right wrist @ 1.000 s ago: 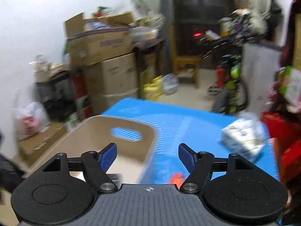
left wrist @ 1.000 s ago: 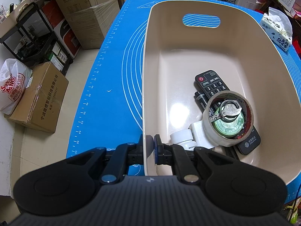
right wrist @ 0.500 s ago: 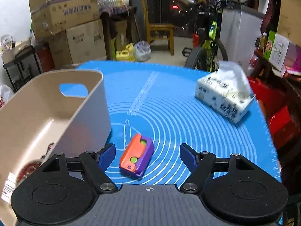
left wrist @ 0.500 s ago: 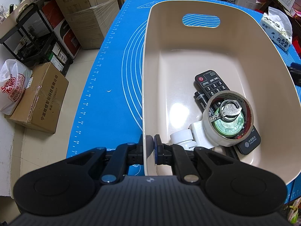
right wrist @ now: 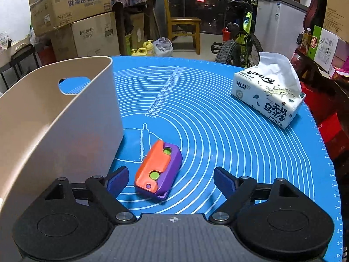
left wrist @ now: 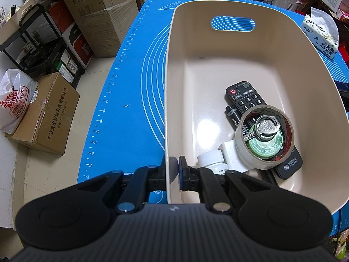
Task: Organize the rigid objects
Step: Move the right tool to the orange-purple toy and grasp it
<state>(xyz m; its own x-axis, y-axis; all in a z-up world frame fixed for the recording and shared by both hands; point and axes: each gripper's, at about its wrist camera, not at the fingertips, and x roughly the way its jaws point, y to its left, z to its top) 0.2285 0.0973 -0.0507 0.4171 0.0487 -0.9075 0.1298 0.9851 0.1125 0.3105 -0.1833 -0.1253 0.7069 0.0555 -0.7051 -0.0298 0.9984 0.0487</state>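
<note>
the remote [left wrist: 259, 118] was half covered by the tape roll [left wrist: 265, 136], and the battery [left wrist: 234, 120] beside it was mostly hidden too. the white bottle [left wrist: 212, 160] was partly blocked by the left gripper [left wrist: 173, 174]. the bin [right wrist: 56, 126] was cut off at the right wrist view's left edge, so its contents couldn't be seen there.

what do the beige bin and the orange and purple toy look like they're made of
Beige bin: seemingly glossy moulded plastic; its floor mirrors the lamp, and the thin wall has a cut-out handle.
Orange and purple toy: likely hard plastic with a smooth, slightly matte finish; solid bright colours, rounded edges, green round studs.
</note>
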